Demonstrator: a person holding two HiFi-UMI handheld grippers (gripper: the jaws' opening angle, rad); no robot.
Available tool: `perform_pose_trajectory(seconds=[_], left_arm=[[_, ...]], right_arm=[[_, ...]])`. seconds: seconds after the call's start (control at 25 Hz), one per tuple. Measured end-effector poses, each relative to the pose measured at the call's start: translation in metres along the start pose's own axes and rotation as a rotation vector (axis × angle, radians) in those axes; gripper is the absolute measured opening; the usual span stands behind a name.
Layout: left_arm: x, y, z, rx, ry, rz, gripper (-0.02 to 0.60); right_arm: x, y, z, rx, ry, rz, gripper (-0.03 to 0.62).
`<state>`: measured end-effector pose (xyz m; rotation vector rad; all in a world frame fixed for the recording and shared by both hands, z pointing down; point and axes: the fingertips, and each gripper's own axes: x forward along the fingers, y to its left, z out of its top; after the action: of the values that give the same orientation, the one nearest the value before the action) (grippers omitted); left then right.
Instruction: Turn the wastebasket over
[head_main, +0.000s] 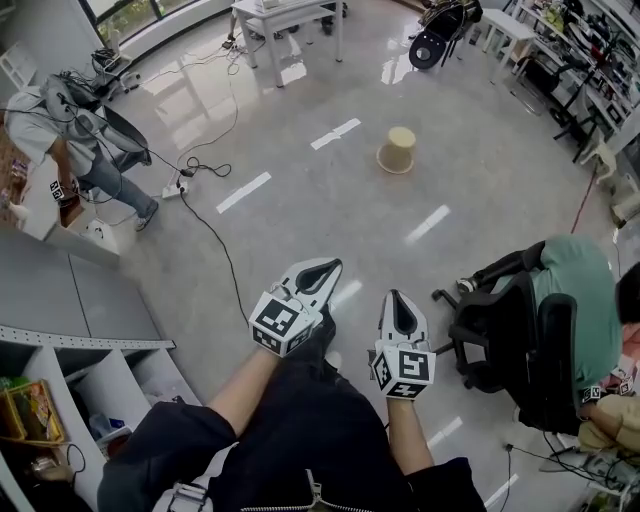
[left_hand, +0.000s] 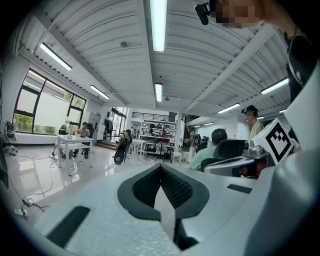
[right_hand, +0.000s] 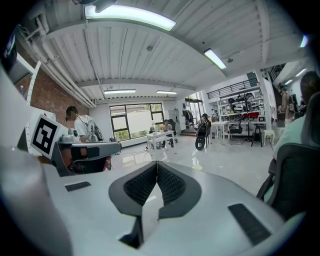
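Note:
A beige wastebasket (head_main: 397, 150) stands upside down on the glossy floor, well ahead of me, its wide rim on the tiles. My left gripper (head_main: 328, 265) is held at waist height, jaws shut and empty. My right gripper (head_main: 398, 296) sits beside it, also shut with nothing between the pads. Both point forward toward the open floor, far short of the wastebasket. In the left gripper view the left gripper (left_hand: 161, 165) shows its black pads meeting, and the right gripper (right_hand: 157, 164) looks the same in its own view. Neither gripper view shows the wastebasket.
A seated person in a green top (head_main: 575, 300) on a black office chair (head_main: 505, 330) is close on my right. Another person (head_main: 70, 130) stands at the left by a cabinet. Cables (head_main: 215, 235) run across the floor. A white table (head_main: 285, 20) stands at the back; grey shelving (head_main: 80, 340) is at my left.

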<state>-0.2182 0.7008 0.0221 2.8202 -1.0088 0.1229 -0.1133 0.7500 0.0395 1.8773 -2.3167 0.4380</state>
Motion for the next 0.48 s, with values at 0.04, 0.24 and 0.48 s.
perform_pose_trajectory(seconds=[0.04,0.24,0.48], left_arm=[[0.005,0.0,-0.003,-0.001,0.0,-0.002,0.005],[0.026,0.02,-0.005,-0.021,0.002,-0.021,0.005],[0.073,0.05,0.01,-0.04,0.006,-0.051,0.005]], right_arm=[[0.003,-0.004,-0.003,-0.001,0.002,-0.002,0.011],[0.024,-0.012,0.001,-0.004,0.012,-0.025,0.011],[0.063,-0.034,0.022,-0.008,0.037,-0.051,0.011]])
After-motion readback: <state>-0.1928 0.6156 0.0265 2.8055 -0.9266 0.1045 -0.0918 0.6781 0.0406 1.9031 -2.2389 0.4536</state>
